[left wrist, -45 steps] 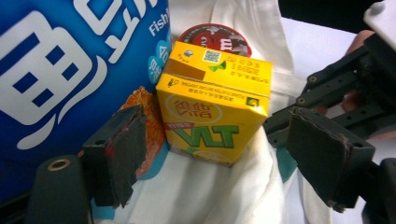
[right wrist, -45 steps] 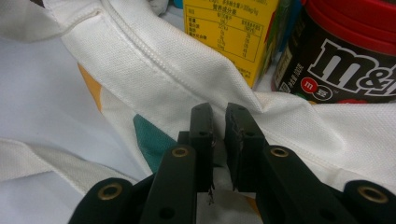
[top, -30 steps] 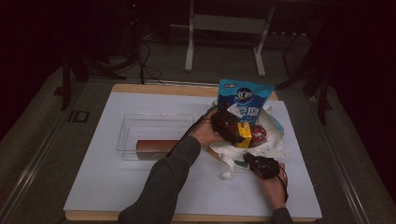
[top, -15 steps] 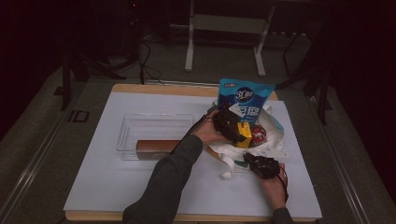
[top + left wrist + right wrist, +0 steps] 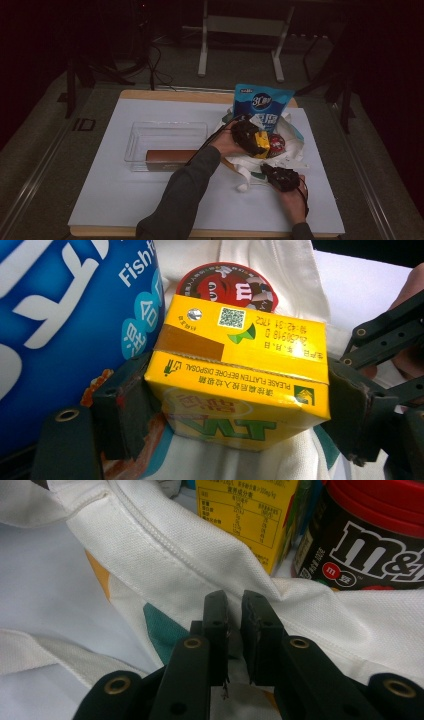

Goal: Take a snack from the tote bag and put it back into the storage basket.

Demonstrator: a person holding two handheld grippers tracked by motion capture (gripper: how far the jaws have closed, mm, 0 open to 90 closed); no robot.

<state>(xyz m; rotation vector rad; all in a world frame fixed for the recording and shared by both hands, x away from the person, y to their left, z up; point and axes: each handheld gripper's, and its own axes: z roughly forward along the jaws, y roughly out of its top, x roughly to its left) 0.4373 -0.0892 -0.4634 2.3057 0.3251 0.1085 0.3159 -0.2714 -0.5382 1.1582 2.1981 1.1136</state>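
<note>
Left claw (image 5: 261, 145) holds carton (image 5: 240, 375) over white-covered table (image 5: 125, 200), dark room.

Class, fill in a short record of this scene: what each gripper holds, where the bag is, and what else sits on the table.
left gripper: shut on yellow carton
right gripper: pinching white bag rim
inside bag: M&M's tub, blue packet
clear tray: holds brown box

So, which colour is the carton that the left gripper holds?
Yellow carton, with green lettering; clearest in the left gripper view.
</note>
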